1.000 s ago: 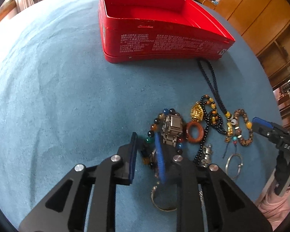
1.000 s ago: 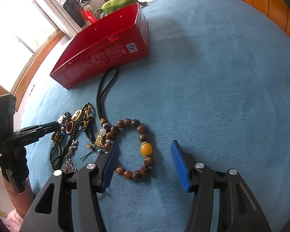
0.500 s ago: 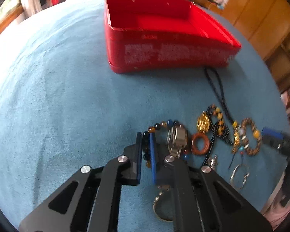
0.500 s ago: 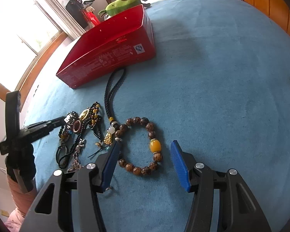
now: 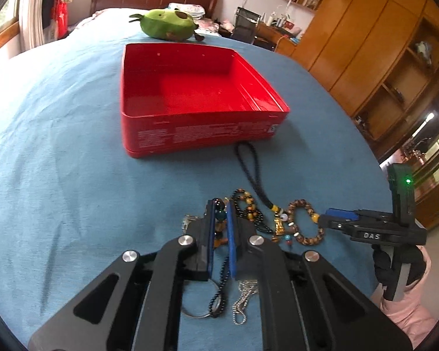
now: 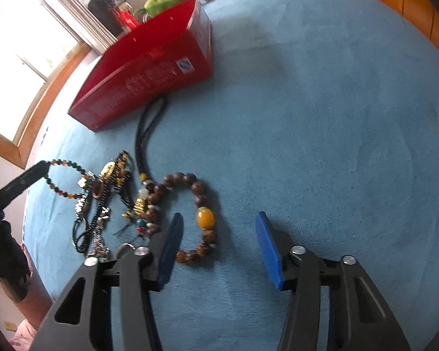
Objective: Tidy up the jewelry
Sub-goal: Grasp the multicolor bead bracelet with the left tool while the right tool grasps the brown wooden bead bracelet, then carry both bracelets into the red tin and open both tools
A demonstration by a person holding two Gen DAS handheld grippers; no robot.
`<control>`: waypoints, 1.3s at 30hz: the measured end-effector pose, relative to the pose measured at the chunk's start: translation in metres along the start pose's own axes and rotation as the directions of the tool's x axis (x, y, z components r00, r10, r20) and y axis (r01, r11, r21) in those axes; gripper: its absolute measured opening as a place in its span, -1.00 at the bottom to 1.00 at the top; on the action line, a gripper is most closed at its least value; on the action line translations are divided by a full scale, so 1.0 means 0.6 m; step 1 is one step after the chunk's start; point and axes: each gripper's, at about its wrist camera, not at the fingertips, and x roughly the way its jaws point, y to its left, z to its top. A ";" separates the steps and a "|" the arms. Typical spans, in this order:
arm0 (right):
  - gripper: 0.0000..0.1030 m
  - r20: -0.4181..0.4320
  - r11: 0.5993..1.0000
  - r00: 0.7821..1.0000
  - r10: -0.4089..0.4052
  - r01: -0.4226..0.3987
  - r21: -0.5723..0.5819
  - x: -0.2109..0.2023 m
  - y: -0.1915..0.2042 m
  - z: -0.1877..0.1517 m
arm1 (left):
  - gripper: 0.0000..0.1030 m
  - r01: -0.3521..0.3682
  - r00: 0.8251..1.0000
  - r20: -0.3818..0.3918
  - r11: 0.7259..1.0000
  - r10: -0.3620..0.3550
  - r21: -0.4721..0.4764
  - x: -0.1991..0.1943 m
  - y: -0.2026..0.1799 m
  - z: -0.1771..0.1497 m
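Left claw (image 5: 220,216) is clamped on the multicolour bead bracelet (image 6: 62,179), which hangs as a loop off its tips above the jewelry pile (image 6: 102,201); the open red tin (image 5: 190,93) lies straight ahead of that claw, past the pile on the blue bedspread (image 5: 58,161), so my read is a forward carry over the near wall. Right claw (image 6: 216,234) has its jaws closing, roughly half open and gripping nothing (amber-bead side of the brown wooden bracelet (image 6: 200,222) sits between the pads, untouched). Relative to the tin, that bracelet lies on the right claw's side of the pile, so the right hand is nearer to it.
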 end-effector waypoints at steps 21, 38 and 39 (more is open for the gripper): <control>-0.76 0.010 0.989 0.996 0.092 -0.090 -0.113 0.000 0.054 0.009 | -0.89 0.075 0.997 -0.019 0.995 -0.076 -0.070 -0.005 0.046 -0.009; -0.76 0.132 0.979 0.975 0.179 -0.163 -0.126 -0.097 0.070 0.100 | -0.89 0.076 0.995 0.070 0.997 -0.075 -0.020 -0.067 0.015 0.057; -0.76 0.141 0.978 0.973 0.181 -0.163 -0.131 -0.106 0.069 0.111 | -0.89 0.076 0.994 0.077 0.997 -0.074 -0.016 -0.070 0.013 0.066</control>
